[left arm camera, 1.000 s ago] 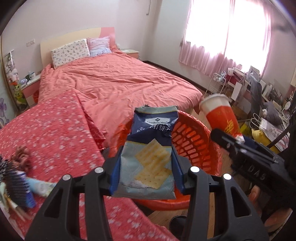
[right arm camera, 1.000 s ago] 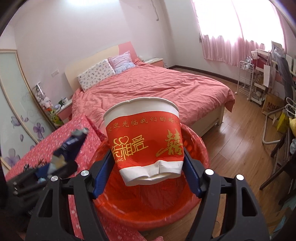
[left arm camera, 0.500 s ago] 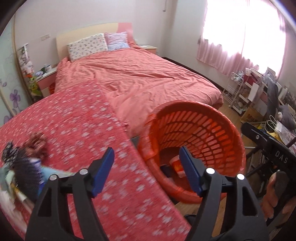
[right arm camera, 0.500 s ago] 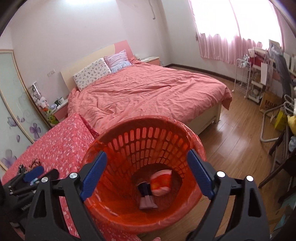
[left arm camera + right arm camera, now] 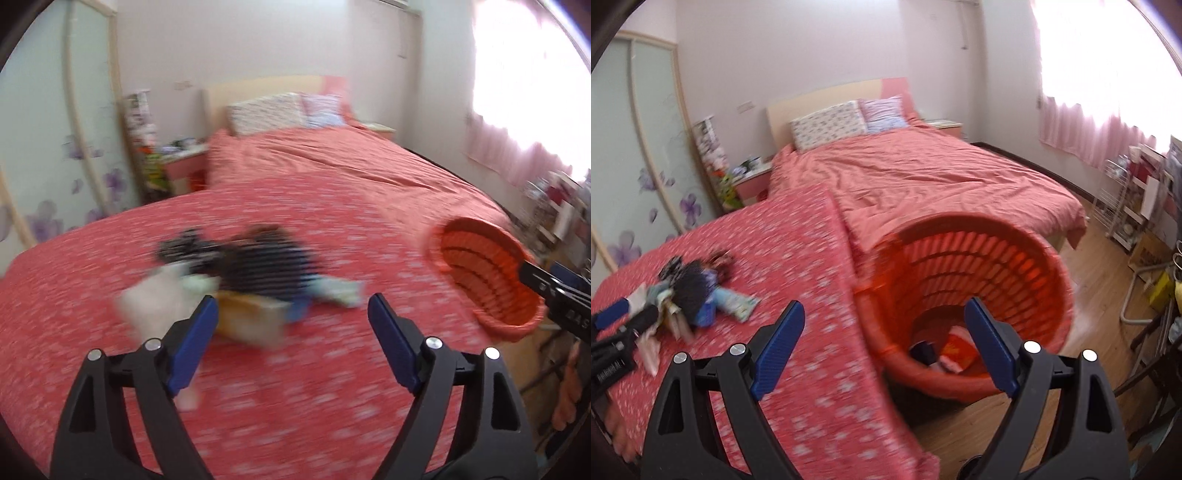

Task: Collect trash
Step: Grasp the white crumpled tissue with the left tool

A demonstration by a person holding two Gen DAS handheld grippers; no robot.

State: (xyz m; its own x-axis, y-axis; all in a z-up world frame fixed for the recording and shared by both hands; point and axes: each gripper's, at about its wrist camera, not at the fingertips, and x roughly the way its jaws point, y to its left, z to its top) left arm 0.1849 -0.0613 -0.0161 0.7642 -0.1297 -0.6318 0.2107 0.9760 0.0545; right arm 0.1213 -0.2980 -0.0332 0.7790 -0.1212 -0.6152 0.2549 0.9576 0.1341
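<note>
An orange slatted basket (image 5: 979, 273) stands on the floor beside the red flowered table cover (image 5: 798, 354). A red paper cup (image 5: 956, 350) and a dark cracker bag (image 5: 923, 350) lie in its bottom. My right gripper (image 5: 884, 343) is open and empty above the basket's near left rim. My left gripper (image 5: 290, 332) is open and empty over the table cover, facing a blurred pile of trash (image 5: 255, 273): a dark striped item, pale wrappers and a tan box. The pile (image 5: 690, 295) and the left gripper's tip (image 5: 613, 317) show at left in the right wrist view. The basket (image 5: 484, 277) shows at right in the left wrist view.
A bed with a red cover (image 5: 923, 173) lies behind the table and basket. A nightstand (image 5: 750, 181) and a sliding glass door (image 5: 635, 147) are at the left. A white rack (image 5: 1126, 206) and clutter stand at the right on the wooden floor (image 5: 1100, 280).
Both grippers opened and dropped the cracker bag and the cup into the basket. Since then the left gripper has swung left to face the pile, and the right has turned left too.
</note>
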